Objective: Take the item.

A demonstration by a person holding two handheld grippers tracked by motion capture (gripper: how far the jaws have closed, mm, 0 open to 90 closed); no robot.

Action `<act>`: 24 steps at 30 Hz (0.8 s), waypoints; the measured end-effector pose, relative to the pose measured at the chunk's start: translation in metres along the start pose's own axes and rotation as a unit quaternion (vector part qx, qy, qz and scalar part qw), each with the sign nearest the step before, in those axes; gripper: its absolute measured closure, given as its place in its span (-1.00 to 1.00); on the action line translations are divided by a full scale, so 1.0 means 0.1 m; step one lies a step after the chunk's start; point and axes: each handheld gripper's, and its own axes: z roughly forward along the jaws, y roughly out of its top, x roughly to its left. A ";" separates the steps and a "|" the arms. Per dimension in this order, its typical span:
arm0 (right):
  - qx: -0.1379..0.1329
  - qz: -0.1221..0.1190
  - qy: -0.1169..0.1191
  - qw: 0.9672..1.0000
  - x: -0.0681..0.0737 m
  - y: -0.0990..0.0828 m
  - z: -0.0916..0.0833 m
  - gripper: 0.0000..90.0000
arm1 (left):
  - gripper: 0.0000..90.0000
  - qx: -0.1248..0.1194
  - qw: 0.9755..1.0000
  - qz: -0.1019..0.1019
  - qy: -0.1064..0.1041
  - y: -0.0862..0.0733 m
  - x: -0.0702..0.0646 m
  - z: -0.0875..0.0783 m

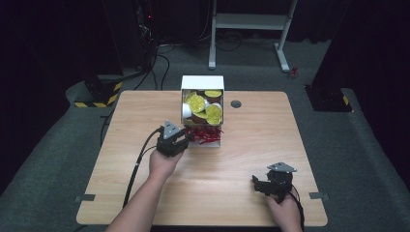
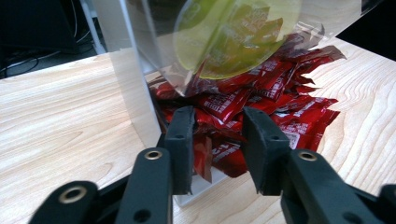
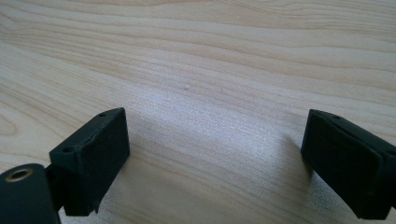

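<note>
A white dispenser box point(image 1: 202, 82) stands at the table's far middle, with small cups with yellow-green lids point(image 1: 198, 102) on top and red sachets point(image 1: 207, 135) spilling from its front opening. My left gripper point(image 1: 186, 140) reaches into that opening from the left. In the left gripper view its jaws point(image 2: 217, 116) stand a little apart, with red sachets point(image 2: 280, 107) lying between and beyond them; I see no pad pressing on one. A lidded cup point(image 2: 233, 37) shows above, behind the clear wall point(image 2: 135, 93). My right gripper point(image 1: 257, 184) rests open near the front right, with its jaws point(image 3: 215, 135) over bare wood.
The wooden table point(image 1: 145, 116) has a round grey grommet point(image 1: 236, 104) behind the box on the right. Black cables trail from both grippers toward the front edge. A white frame stand point(image 1: 251, 21) and dark equipment stand on the carpet beyond the table.
</note>
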 end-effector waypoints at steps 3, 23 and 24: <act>0.000 0.000 0.000 1.000 0.00 0.00 0.00 -0.83 | 0.51 -0.004 1.000 0.000 0.003 -0.01 0.01 -0.03; 0.000 0.000 0.000 1.000 0.00 0.00 0.00 -0.83 | 0.58 -0.021 0.999 0.003 0.026 0.00 -0.02 -0.04; 0.000 0.000 0.000 1.000 0.00 0.00 0.00 -0.83 | 0.57 -0.019 0.999 0.001 0.031 0.01 -0.02 -0.03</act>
